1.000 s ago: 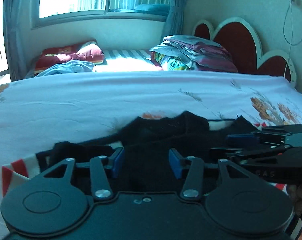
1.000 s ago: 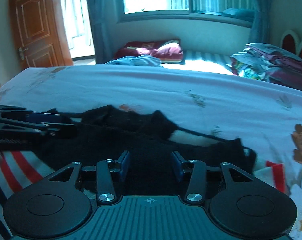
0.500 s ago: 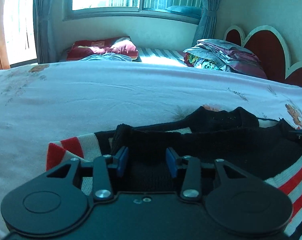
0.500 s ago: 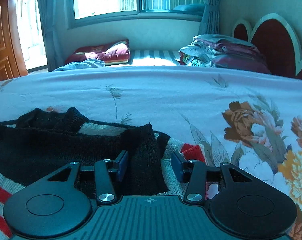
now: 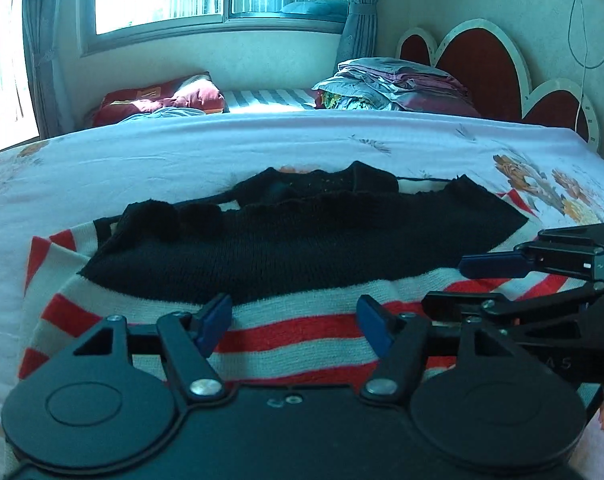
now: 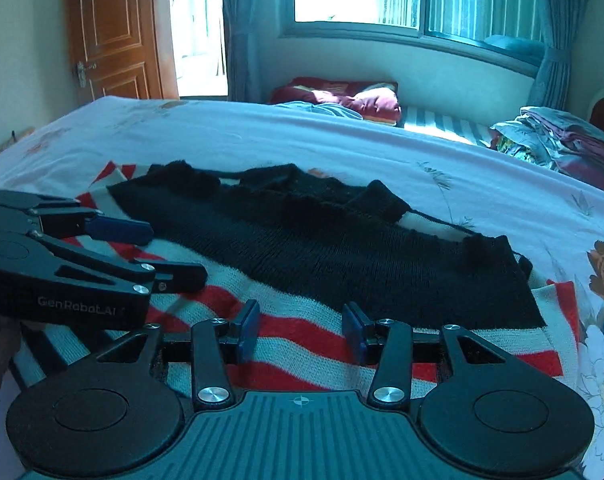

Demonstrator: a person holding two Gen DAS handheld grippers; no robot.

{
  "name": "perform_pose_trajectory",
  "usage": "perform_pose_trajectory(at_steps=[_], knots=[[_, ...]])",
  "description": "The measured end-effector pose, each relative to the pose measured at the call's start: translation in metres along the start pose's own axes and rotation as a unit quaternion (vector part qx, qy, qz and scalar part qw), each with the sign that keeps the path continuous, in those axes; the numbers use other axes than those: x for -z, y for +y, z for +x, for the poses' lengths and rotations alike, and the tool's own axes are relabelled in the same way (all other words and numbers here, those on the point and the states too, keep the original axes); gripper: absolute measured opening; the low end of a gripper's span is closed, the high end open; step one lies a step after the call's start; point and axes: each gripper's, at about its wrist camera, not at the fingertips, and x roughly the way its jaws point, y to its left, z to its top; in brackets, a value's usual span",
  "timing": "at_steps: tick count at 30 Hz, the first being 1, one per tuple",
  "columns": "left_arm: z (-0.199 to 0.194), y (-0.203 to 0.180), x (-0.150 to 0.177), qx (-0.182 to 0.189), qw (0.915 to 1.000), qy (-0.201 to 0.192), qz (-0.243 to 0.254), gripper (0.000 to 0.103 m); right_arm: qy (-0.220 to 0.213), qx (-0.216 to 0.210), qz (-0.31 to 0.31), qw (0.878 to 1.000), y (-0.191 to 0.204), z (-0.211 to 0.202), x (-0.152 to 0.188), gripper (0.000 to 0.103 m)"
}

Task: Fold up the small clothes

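Left gripper (image 5: 293,322) just opened, right gripper (image 6: 299,330) apparently empty, above striped sweater (image 6: 302,332).

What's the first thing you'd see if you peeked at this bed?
A knitted sweater, black on top with red and white stripes below, lies spread in the middle of the pale flowery bedsheet. Two black tongs with blue tips hover open over its near striped edge, the left tongs beside the right tongs.

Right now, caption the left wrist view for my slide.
Open left gripper hovers over a striped sweater on the bed, right gripper beside it.
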Motion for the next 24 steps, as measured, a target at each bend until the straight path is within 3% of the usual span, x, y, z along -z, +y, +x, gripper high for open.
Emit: perform_pose_trajectory(at_steps=[9,14,18,22,24], knots=[[-0.019,0.030,0.014,-0.026,0.9996,0.002,-0.007,0.071,0.016,0.069,0.058,0.996,-0.047,-0.026,0.021,0.046],[-0.023,0.025,0.009,-0.039,0.9991,0.010,-0.011,0.069,0.009,0.071,0.064,0.995,-0.044,-0.036,0.016,0.046],[-0.041,0.007,0.009,-0.015,0.9997,-0.005,-0.018,0.068,-0.015,0.035,0.051,0.998,-0.016,-0.055,0.015,0.046],[-0.040,-0.024,0.017,0.011,0.9999,0.002,0.002,0.066,0.001,-0.010,0.031,0.999,0.016,-0.050,0.022,0.046],[-0.035,-0.033,0.023,-0.003,0.9998,0.013,0.015,0.064,0.007,-0.003,0.022,1.000,0.025,-0.044,0.027,0.046]])
